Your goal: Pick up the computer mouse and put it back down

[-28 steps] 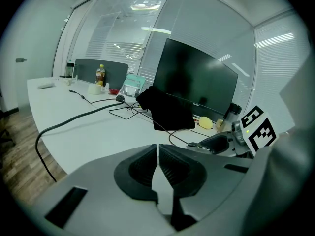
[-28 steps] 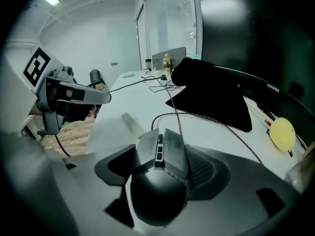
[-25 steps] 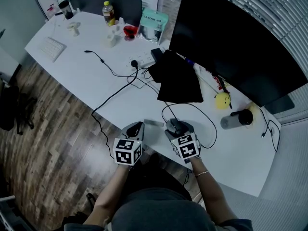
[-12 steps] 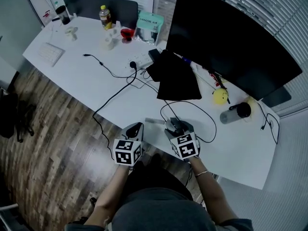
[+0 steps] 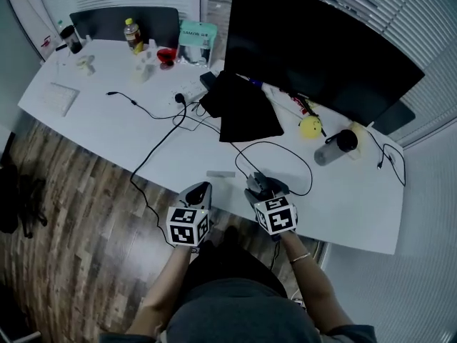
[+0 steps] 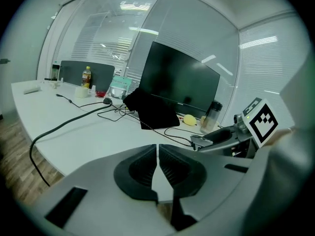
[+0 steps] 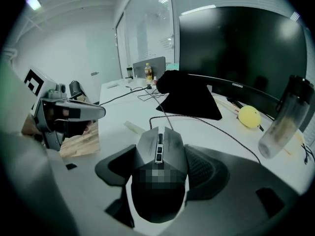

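Right gripper view, mouse [image 7: 161, 149] lengthwise, cable-end away

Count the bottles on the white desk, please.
2. A yellow-capped drink bottle at the far end of the desk, by the dark partition; a clear dark-lidded bottle near the monitor, beside the yellow round object. The dark cup at the far corner may be a third.

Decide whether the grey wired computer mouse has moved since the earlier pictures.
Yes: the mouse has shifted right, away from the small white strip on the desk.
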A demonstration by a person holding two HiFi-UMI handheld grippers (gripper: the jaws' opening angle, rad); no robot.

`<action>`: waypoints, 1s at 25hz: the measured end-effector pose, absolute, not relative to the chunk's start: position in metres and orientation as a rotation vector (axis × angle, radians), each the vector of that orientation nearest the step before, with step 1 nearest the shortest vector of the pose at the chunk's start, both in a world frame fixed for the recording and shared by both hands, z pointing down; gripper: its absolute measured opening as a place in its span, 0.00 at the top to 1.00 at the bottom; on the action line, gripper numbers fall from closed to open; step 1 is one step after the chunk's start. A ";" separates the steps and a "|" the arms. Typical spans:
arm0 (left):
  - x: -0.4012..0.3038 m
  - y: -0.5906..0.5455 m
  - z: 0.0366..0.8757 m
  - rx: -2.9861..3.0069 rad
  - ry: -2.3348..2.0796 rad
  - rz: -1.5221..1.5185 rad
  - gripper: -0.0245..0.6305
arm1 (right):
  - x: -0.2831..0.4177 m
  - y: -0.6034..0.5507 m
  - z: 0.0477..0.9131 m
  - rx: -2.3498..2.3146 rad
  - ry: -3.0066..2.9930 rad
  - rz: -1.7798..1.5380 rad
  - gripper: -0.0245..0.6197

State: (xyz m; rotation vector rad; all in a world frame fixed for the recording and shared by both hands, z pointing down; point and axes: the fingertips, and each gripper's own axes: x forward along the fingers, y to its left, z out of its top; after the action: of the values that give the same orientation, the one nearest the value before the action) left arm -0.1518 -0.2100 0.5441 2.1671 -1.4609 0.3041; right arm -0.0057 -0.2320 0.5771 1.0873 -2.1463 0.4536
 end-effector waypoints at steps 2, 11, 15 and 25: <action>-0.145 -0.209 0.543 2.193 -1.432 0.309 0.91 | 0.002 -0.227 0.574 1.128 -2.133 0.464 0.49; -0.119 -0.201 0.535 2.297 -1.315 0.345 0.92 | 0.049 -0.205 0.564 1.332 -2.046 0.543 0.49; -0.106 -0.196 0.532 2.343 -1.253 0.366 0.92 | 0.074 -0.195 0.561 1.435 -1.990 0.586 0.49; -0.071 -0.187 0.530 2.452 -1.086 0.425 0.92 | 0.138 -0.164 0.559 1.669 -1.838 0.693 0.49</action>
State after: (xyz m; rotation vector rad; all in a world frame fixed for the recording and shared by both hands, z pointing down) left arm -0.0708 -0.1867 0.5302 2.4524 -1.0861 0.4251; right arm 0.1378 -0.1640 0.5588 1.6691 -1.8384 0.6935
